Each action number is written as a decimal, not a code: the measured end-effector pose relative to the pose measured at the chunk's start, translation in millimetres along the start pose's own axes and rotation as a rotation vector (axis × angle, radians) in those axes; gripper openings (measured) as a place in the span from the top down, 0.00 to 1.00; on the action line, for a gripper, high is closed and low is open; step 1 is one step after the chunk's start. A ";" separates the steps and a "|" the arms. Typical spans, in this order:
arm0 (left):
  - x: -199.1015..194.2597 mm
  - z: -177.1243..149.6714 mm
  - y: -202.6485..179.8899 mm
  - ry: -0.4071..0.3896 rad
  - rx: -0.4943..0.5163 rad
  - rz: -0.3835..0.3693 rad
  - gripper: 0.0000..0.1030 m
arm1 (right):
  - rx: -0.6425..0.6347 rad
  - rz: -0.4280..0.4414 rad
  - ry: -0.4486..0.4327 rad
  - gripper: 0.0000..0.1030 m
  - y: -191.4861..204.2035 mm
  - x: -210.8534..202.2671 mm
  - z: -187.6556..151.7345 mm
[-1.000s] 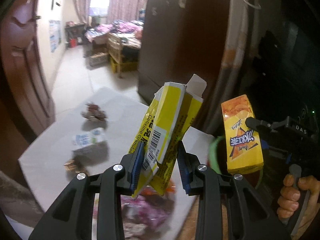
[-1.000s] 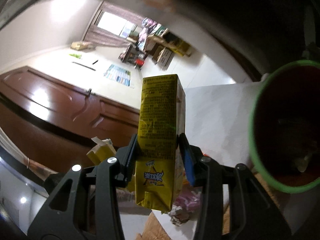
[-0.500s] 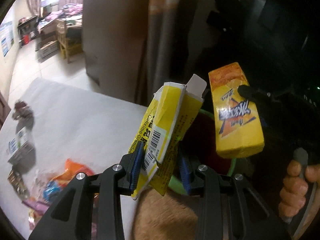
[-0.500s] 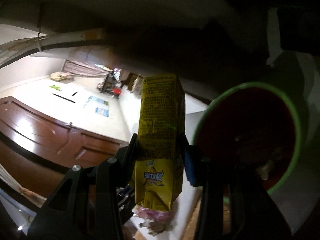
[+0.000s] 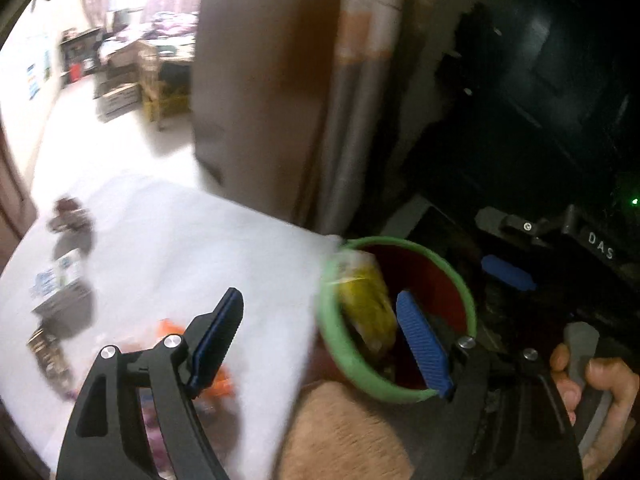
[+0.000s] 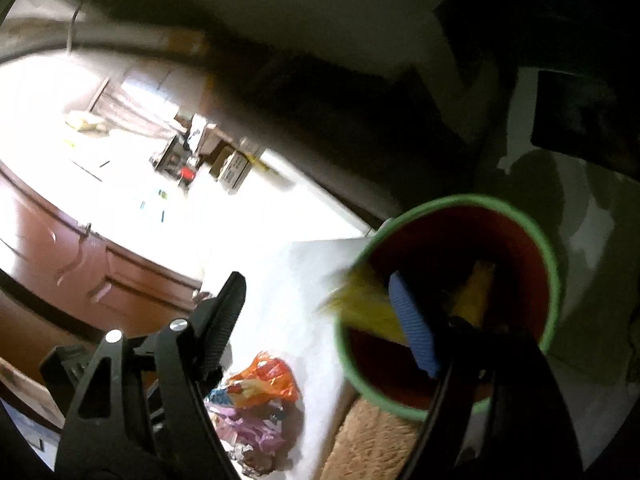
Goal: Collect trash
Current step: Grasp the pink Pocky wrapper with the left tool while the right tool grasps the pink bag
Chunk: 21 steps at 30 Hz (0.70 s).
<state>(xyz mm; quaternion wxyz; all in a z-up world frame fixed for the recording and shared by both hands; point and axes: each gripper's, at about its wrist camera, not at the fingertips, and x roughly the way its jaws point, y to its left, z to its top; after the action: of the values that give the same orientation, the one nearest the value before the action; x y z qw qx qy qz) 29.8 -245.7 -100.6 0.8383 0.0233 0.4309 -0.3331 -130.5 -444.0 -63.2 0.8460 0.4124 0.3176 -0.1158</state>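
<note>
Motion blur smears the yellow cartons [image 5: 366, 304] dropping inside the green-rimmed bin [image 5: 332, 344] at the tabletop's [image 5: 180, 248] three-o'clock edge, while left tongs [image 5: 320, 336] and right tongs [image 6: 320, 320], tilted downward, are opening with nothing between their blue pads.

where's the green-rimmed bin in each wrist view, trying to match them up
Left wrist: the green-rimmed bin sits lower centre-right, just off the white table edge, a blurred yellow carton at its mouth.
Right wrist: the bin fills the lower right, with yellow cartons blurred at its mouth.
Shared landmark: the orange wrapper pile on the table, left of the bin.
</note>
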 end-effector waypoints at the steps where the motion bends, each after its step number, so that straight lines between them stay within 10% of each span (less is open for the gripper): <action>1: -9.6 -2.5 12.8 -0.014 -0.010 0.029 0.27 | -0.013 0.001 0.013 0.29 5.7 3.4 -3.3; 13: -83.4 -33.3 142.5 -0.117 -0.120 0.328 0.27 | -0.242 0.024 0.200 0.22 103.5 54.9 -58.2; 21: -79.7 -78.9 177.3 -0.076 -0.096 0.352 0.09 | -0.380 0.006 0.335 0.19 150.7 87.7 -102.9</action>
<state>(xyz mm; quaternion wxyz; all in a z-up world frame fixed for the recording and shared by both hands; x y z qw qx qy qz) 44.1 -39.3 -135.3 0.8995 0.0459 0.4037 -0.1608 -39.3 -263.5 -71.8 0.8441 0.2602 0.4684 0.0185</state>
